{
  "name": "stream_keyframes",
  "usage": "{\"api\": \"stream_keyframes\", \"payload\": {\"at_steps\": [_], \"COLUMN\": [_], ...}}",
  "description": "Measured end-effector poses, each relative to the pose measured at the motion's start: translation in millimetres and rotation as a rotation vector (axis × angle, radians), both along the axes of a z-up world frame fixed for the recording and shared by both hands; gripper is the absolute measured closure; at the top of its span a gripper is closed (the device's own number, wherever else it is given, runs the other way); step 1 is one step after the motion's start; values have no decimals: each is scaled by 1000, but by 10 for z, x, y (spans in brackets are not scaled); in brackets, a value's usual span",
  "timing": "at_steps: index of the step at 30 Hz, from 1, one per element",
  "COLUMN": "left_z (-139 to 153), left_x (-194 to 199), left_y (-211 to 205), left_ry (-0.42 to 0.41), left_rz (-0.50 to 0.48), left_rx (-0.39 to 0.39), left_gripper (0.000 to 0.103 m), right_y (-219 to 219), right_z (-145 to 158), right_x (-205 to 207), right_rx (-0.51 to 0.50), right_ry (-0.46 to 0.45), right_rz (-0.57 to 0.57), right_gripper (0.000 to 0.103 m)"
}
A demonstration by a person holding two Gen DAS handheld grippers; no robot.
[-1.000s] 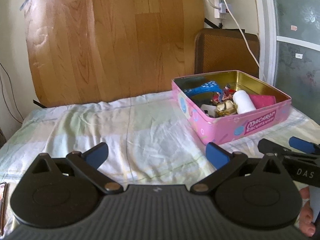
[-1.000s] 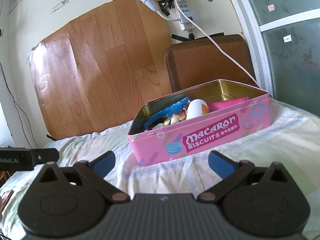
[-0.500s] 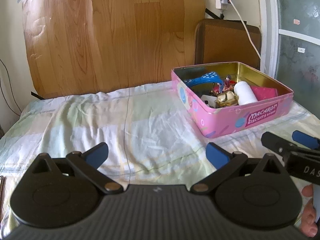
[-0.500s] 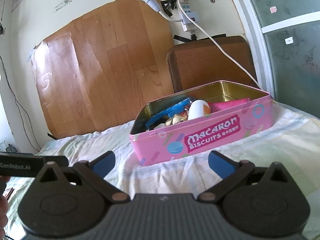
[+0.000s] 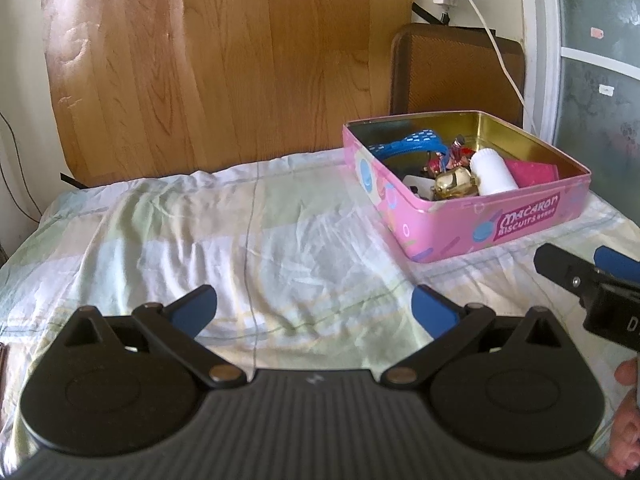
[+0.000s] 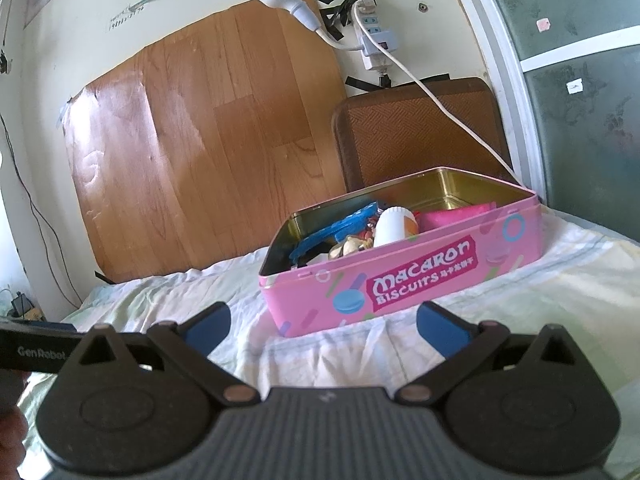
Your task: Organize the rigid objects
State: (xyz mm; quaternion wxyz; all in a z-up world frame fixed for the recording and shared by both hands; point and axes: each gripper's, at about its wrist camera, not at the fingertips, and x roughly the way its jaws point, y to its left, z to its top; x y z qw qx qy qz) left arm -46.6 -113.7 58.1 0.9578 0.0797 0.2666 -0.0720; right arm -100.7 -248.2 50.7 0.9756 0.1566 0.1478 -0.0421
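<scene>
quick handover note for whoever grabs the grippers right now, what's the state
Left gripper: open, empty, low over the sheet.
Right gripper: open, empty, facing the pink biscuit tin.
Tin, lid off, holds a white bottle, blue plastic piece, gold trinket, pink packet.
Done: those items are in the tin.
Left: nothing loose visible on the sheet; look beyond these views.
</scene>
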Motion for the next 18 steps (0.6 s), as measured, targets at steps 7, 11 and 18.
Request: {"api": "stream_keyframes", "payload": {"at_steps": [7, 11, 18], "left_z": [-29, -40, -24], "left_x": [15, 19, -30], "left_y": [-6, -12, -22], "left_ry": [11, 18, -23], "left_rz": [-4, -10, -29], "left_rx": [0, -4, 5], "left_gripper": [0, 0, 0], "right_y": [0, 9, 18], "right_z": [4, 19, 22], "right_x": [-1, -7, -5], "right_rx": [2, -4, -7], "right_ry": [0, -7, -4], "right_rz": [2, 3, 2], "right_gripper": [0, 0, 0]}}
